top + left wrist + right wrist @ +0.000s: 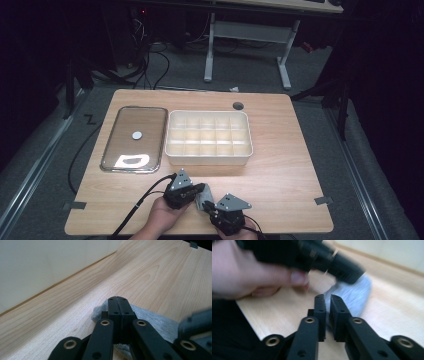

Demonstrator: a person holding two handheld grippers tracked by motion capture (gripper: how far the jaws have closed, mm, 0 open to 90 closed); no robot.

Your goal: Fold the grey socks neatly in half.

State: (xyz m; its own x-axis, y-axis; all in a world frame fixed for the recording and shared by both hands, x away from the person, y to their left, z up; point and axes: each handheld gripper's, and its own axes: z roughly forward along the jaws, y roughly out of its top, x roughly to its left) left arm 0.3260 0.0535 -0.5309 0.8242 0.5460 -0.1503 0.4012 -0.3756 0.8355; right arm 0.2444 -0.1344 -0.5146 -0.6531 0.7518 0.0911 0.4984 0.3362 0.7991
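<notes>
**Two grippers meet over a grey cloth at the near edge of the table**

No brand, label or writing can be read on anything in the pictures.

In the high view, the left of the light wooden table (280, 165) carries a shallow rectangular metal tray with a clear glossy sheet over it (134, 138); a small white round disc (137, 135) lies near its middle, and a bright glare patch sits toward its lower end. Just to the right of it, close but apart, stands a cream plastic organiser box with a grid of small compartments (209, 138); what the compartments hold, if anything, cannot be told. Above the box, near the table's far edge, is a dark round hole (238, 105).

At the lower centre of the high view, the small grey fabric cloth (204, 199) lies on the wood between the two tools. The left gripper (118, 299) has its jaws pressed fully together, resting on the cloth (155, 320), whose folded edge pokes out to the left of them; whether fabric is caught between the pads cannot be told. A bare hand (254, 275) holds that tool.

The right gripper (327, 297), at the bottom edge of the high view, has its jaws a narrow slit apart, with nothing seen between the pads. The cloth (357, 295), blurred, lies just beyond its tips.
</notes>
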